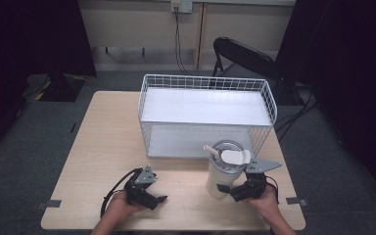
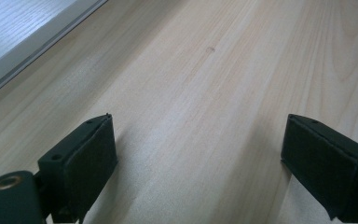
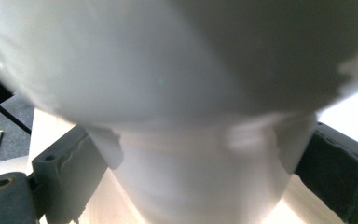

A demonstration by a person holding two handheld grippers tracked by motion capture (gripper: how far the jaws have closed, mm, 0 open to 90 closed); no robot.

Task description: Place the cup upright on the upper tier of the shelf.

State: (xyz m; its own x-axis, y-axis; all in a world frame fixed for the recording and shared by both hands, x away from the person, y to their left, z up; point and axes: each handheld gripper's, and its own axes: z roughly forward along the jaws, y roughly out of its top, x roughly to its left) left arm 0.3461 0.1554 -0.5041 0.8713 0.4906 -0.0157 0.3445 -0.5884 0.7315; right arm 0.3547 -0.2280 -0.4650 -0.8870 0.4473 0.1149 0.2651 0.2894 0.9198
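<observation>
Tumbler (image 1: 223, 171), white with a clear lid and straw, stands at the table's (image 1: 103, 147) five o'clock, just before the wire rack (image 1: 205, 110) at twelve. Right gripper (image 1: 232, 190) has its jaws clasped around the tumbler's base, which is blurred in its own view. Left gripper (image 1: 159, 199), at seven o'clock, holds its jaws spread wide over bare wood.

White wire basket (image 1: 269, 100), folding chair (image 1: 245, 56).

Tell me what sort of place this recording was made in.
Probably a lab or office room set up for recording. A small wooden table stands on grey carpet, dark curtains hang at both sides, and a folding chair and a wall socket with a cable sit behind.
</observation>
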